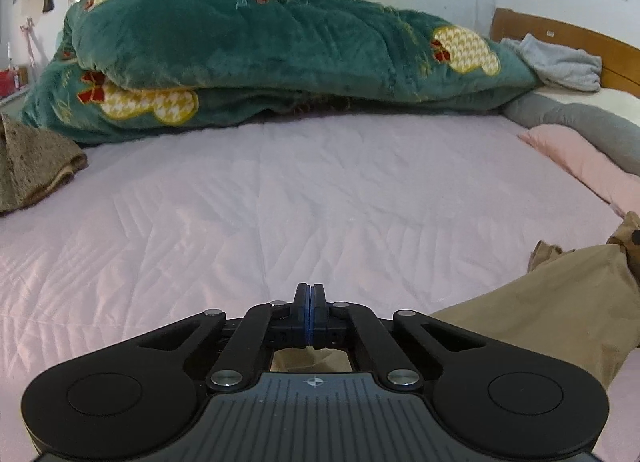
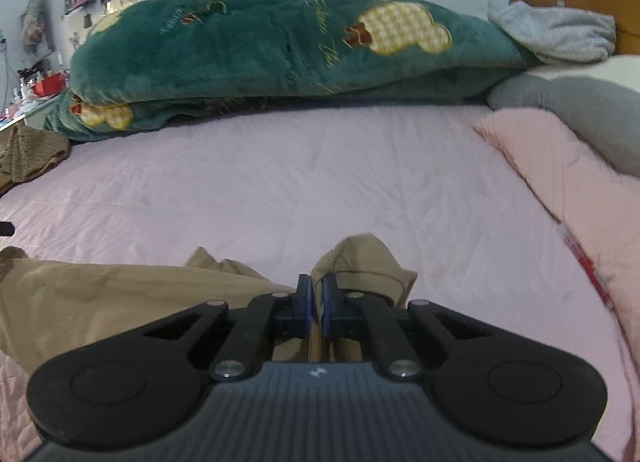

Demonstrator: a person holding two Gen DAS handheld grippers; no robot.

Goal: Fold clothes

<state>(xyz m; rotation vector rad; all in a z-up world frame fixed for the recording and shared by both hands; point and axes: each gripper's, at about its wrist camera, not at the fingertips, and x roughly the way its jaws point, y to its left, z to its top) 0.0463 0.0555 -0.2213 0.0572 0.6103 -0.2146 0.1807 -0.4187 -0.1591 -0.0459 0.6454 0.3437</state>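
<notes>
Right hand-held gripper [image 2: 315, 302] clamped on a bunched fold of tan garment [image 2: 120, 294] (rest trailing toward 9 o'clock). Left hand-held gripper [image 1: 311, 310] pressed closed, garment beneath and toward 3 o'clock. Beyond, pink bed [image 1: 280, 190].

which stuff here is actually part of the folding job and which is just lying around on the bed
Part of the job:
- tan cotton garment
- right hand-held gripper, shut on it
- left hand-held gripper, shut

Lying about:
- green plush blanket
- grey fleece cloth
- pink pillow
- brown knitted cloth
</notes>
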